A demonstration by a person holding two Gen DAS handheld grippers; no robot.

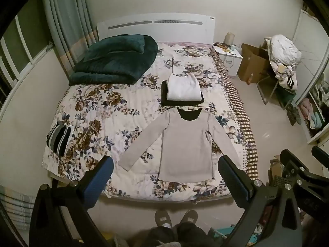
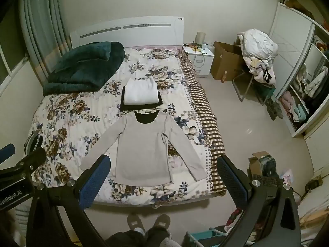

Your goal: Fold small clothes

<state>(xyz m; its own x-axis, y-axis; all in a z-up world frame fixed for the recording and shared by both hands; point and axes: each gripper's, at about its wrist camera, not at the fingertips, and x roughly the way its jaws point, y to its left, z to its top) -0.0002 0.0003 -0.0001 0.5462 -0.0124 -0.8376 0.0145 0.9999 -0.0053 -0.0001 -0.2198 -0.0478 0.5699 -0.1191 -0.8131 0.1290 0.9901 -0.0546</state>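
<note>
**Above the foot of the bed: both grippers empty, shirt ahead and below**

Above the near edge of the bed (image 1: pixel 67 111), the left gripper (image 1: pixel 165 178) and the right gripper (image 2: pixel 163 177) were held raised, each with its fingers spread wide apart and nothing between them. Neither touched any fabric.

Ahead of and below both grippers, the grey long-sleeved shirt (image 1: pixel 186 144) lay flat on the floral cover, toward the bed's right side. Its long axis ran away from the person: hem at the near edge, neckline far, just short of the stack of folded clothes (image 1: pixel 183 91). The sleeves angled outward and toward the near edge.

In the left wrist view, the shirt body sat between the two fingers, and the left cuff (image 1: pixel 125 163) lay just beside the left finger. In the right wrist view, the right cuff (image 2: pixel 198 176) lay nearer the right finger. Judged from this layout, each gripper was nearer the sleeve on its own side, and a sleeve fold inward appeared to be the next step.

A striped garment (image 1: pixel 58 138) lay well apart at the bed's left edge.
</note>
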